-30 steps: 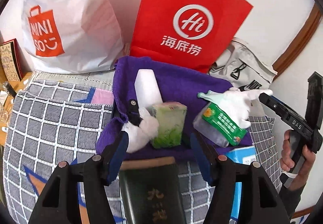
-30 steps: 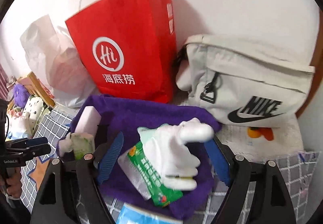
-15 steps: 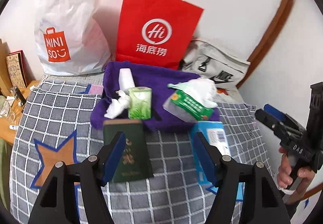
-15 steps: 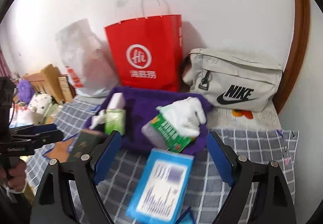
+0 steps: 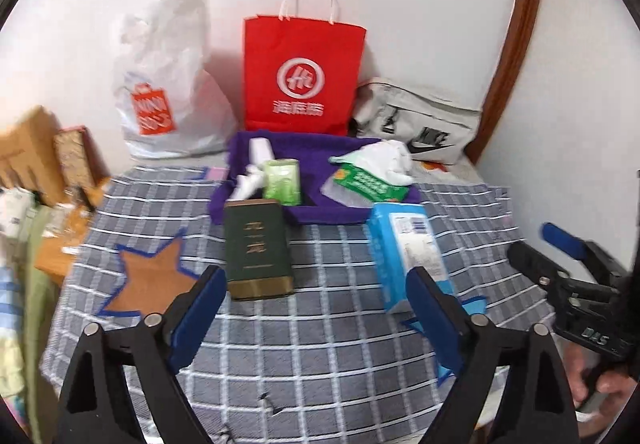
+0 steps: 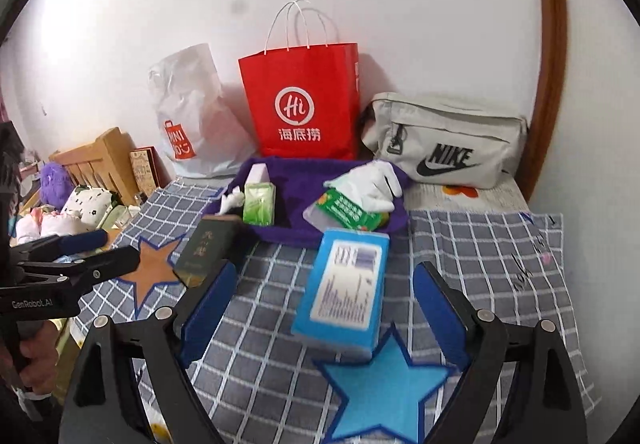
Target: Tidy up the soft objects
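A purple cloth tray (image 5: 280, 142) (image 6: 304, 168) sits at the back of the checked cover. In it lie a white glove (image 5: 390, 160) (image 6: 372, 180) on a green wipes pack (image 5: 368, 184) (image 6: 348, 210), a green tissue pack (image 5: 282, 180) (image 6: 259, 204), a pale block (image 5: 260, 150) and a small white cloth (image 5: 248, 186). In front of the tray lie a dark green box (image 5: 256, 244) (image 6: 208, 248) and a blue box (image 5: 408, 244) (image 6: 348, 284). My left gripper (image 5: 316, 312) and right gripper (image 6: 324, 300) are open, empty, and held back from the tray.
A red paper bag (image 5: 302, 80), a white Miniso bag (image 5: 168, 92) and a grey Nike bag (image 6: 444, 148) stand against the wall behind the tray. Orange (image 5: 152, 276) and blue (image 6: 384, 376) stars mark the cover. Clutter and a wooden frame (image 6: 100, 156) lie left.
Both grippers have pulled back from the tray and now hang over the front of the cover. The glove stays on the wipes pack. Both boxes have come into view.
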The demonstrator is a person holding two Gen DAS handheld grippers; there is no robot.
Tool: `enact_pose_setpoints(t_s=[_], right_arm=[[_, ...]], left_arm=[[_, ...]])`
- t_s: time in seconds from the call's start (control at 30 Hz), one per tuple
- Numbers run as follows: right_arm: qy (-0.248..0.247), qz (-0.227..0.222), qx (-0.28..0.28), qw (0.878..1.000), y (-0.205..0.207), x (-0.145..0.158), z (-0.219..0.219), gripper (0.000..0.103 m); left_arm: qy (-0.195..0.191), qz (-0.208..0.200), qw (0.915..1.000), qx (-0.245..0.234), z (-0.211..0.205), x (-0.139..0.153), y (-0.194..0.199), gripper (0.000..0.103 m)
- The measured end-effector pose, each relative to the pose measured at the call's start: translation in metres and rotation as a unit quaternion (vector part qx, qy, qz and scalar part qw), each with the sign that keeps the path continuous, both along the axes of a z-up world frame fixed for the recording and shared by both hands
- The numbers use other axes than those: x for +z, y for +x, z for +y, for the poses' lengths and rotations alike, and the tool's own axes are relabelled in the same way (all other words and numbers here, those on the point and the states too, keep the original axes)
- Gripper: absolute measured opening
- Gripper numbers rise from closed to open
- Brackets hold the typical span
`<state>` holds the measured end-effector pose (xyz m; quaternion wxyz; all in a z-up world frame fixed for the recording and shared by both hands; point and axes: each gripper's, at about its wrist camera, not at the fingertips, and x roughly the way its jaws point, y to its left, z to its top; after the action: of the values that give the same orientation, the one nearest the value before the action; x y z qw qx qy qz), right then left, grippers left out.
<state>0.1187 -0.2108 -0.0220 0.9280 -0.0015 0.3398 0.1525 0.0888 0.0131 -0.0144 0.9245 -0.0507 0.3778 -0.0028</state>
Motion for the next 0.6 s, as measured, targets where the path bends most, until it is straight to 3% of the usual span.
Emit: enact_pose_setpoints(t_s=[0.1,0.6], right_arm=[[0.007,0.001,-0.016,1.000,-0.017,-0.001,-0.006,0.103],[-0.001,-0.008,-0.038,0.999,-0.066,-0.002,-0.014,0.103]], left_arm=[[0.028,-0.012,0.9994,0.018,-0.007,0.002,-0.017,0.096],[0.031,-0.043,0.9982,0.027,-0.016,0.012,-0.072,0.096]])
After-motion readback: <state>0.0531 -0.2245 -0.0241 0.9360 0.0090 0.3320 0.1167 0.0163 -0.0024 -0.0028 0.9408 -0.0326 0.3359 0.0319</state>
